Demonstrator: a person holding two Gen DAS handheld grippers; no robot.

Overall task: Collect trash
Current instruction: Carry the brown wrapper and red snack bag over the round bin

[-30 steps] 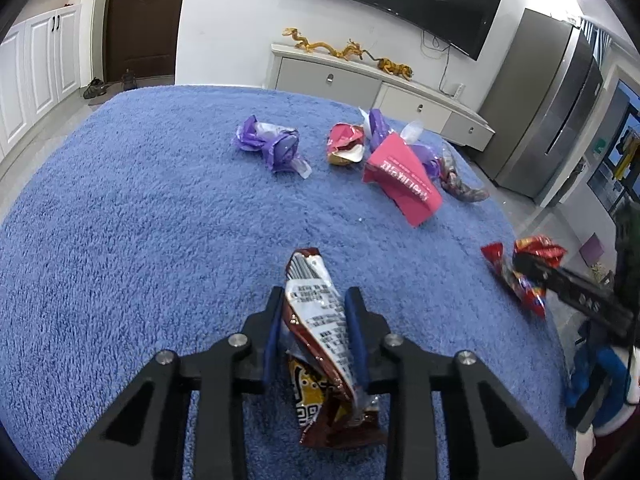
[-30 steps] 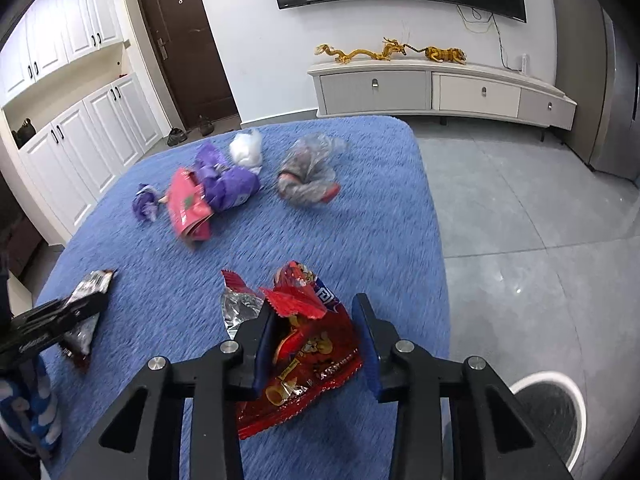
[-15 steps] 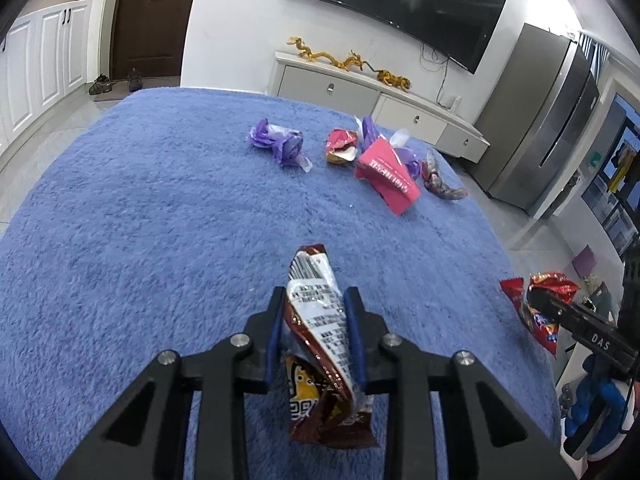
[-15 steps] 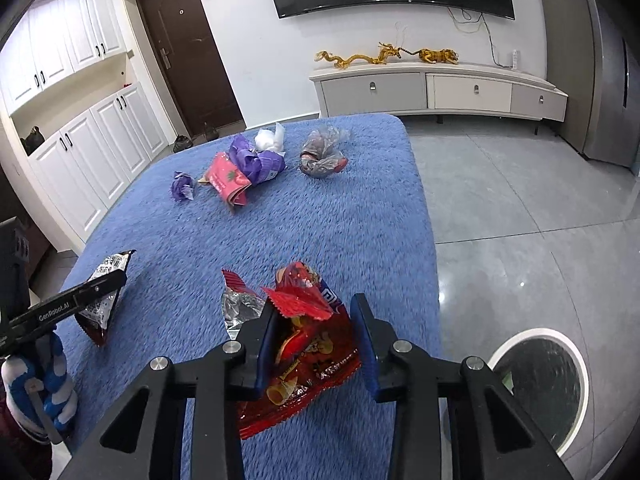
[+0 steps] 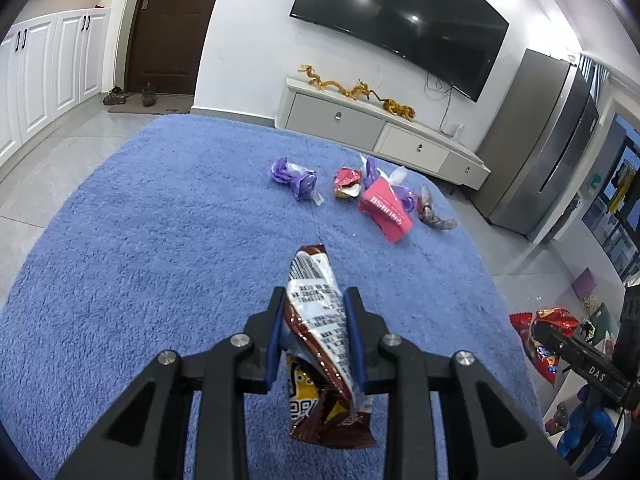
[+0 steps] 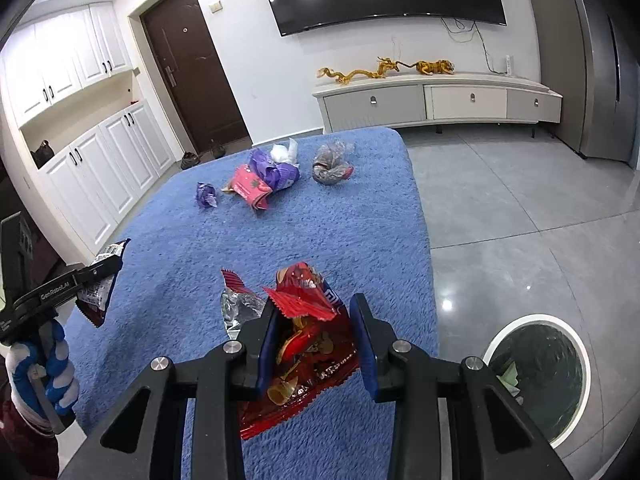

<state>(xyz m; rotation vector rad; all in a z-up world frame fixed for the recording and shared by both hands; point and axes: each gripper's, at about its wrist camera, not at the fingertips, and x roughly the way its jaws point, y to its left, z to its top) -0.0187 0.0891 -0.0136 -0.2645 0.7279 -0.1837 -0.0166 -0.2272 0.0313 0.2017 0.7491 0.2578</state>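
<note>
My left gripper (image 5: pixel 316 300) is shut on a brown snack wrapper (image 5: pixel 320 344) that hangs above the blue rug (image 5: pixel 140 248). My right gripper (image 6: pixel 316 308) is shut on a crumpled red chip bag (image 6: pixel 304 344), held over the rug's right edge. In the right wrist view the left gripper (image 6: pixel 108 266) with its brown wrapper (image 6: pixel 98 292) shows at the left. More trash lies at the rug's far end: a purple wrapper (image 5: pixel 294 174), a small red wrapper (image 5: pixel 347 182), a pink packet (image 5: pixel 386 212) and a clear crumpled bag (image 5: pixel 432 212).
A round white-rimmed bin (image 6: pixel 540 376) lined with a dark bag stands on the grey floor at the lower right of the right wrist view. A white TV cabinet (image 6: pixel 436 100) lines the far wall, with white cupboards (image 6: pixel 100 168) at the left. A gloved hand (image 6: pixel 40 372) holds the left gripper.
Both grippers have pulled back and risen with their wrappers, so the trash on the rug looks farther off. The bin has come into the right wrist view.
</note>
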